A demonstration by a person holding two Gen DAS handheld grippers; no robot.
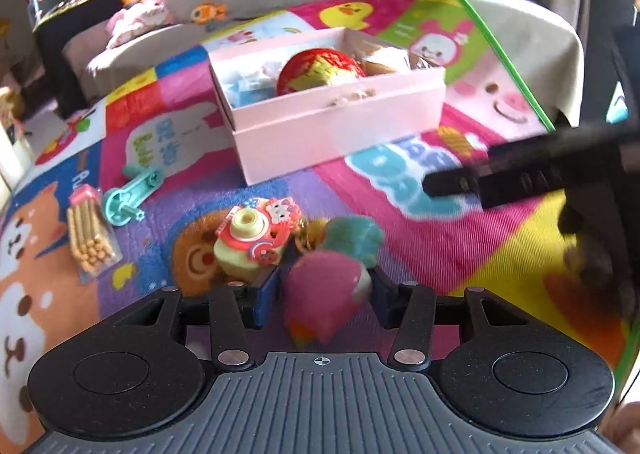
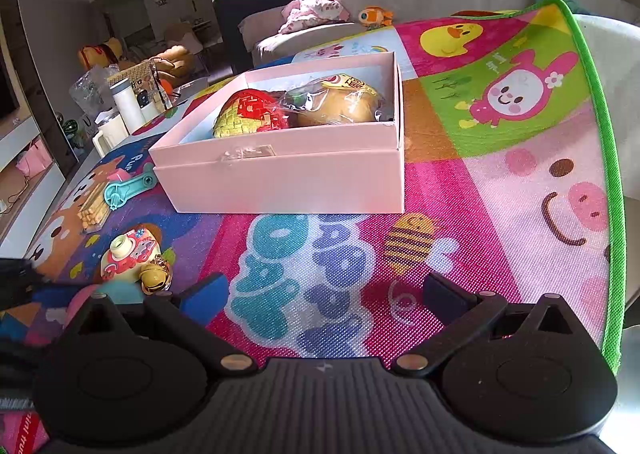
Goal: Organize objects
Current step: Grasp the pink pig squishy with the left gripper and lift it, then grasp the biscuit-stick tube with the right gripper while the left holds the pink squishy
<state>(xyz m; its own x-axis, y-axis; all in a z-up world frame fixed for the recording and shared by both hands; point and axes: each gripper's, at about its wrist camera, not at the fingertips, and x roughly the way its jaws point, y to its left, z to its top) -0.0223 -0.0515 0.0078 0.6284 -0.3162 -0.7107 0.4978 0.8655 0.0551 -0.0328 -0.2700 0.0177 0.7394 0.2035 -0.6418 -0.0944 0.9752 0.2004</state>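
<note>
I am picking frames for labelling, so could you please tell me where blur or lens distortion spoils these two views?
Left wrist view: the pink plush toy held in the left tongs is smeared, as are the right tongs at the right edge; the pink box is softer. Right wrist view: sharp, mat weave crisp, though the fisheye bends the mat's green edge.

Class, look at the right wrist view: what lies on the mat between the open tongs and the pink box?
Nothing. Between the right tongs and the pink box there is only bare play mat with printed cartoon letters, shown in the right wrist view.
</note>
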